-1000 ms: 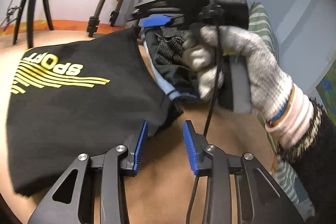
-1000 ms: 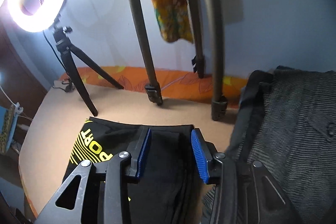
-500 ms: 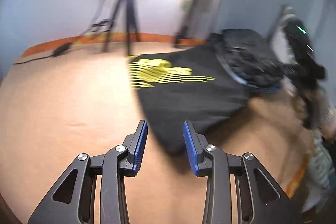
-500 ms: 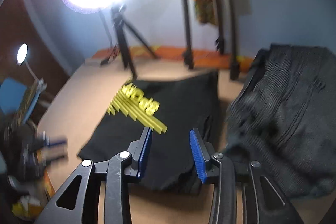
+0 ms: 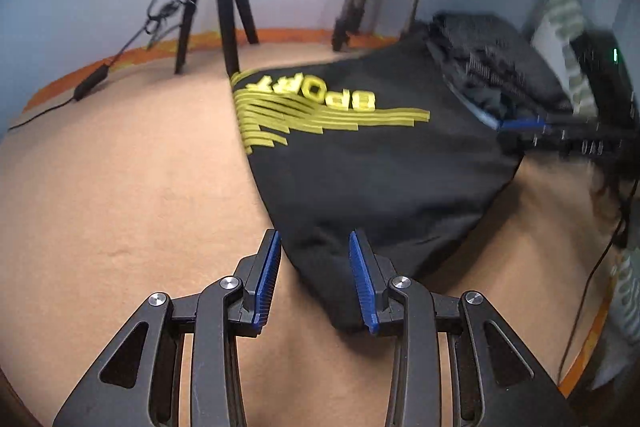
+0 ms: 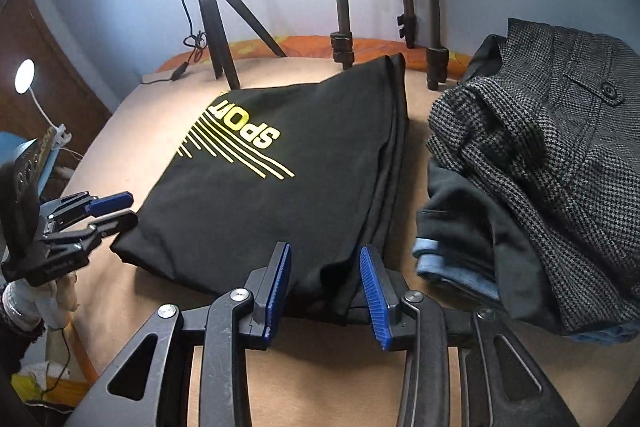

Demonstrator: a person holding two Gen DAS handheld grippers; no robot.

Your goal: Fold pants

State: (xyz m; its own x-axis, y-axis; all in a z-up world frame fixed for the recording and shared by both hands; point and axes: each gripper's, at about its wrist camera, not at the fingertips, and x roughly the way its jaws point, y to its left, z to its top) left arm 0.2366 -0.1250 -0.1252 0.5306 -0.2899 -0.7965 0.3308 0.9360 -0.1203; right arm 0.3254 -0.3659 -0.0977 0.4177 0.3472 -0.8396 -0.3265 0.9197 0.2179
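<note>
Black pants [image 5: 372, 163] with a yellow "SPORT" print lie folded flat on the tan table; they also show in the right wrist view [image 6: 272, 195]. My left gripper [image 5: 315, 279] is open, its jaws standing either side of the near corner of the pants, just above it. It appears at the left in the right wrist view [image 6: 112, 211]. My right gripper [image 6: 325, 291] is open over the near edge of the pants by the fold. It shows blurred at the right in the left wrist view [image 5: 532, 131].
A pile of folded clothes, with grey houndstooth trousers [image 6: 552, 163] on top, lies right of the pants. A small tripod [image 6: 220, 27] with a ring light and taller stand legs [image 6: 344, 39] stand at the table's back edge. A cable [image 5: 84, 91] runs along the back left.
Both grippers pulled back from the pants and clothes pile. The left one then came in to the near corner of the pants. The right one now hovers at the near edge.
</note>
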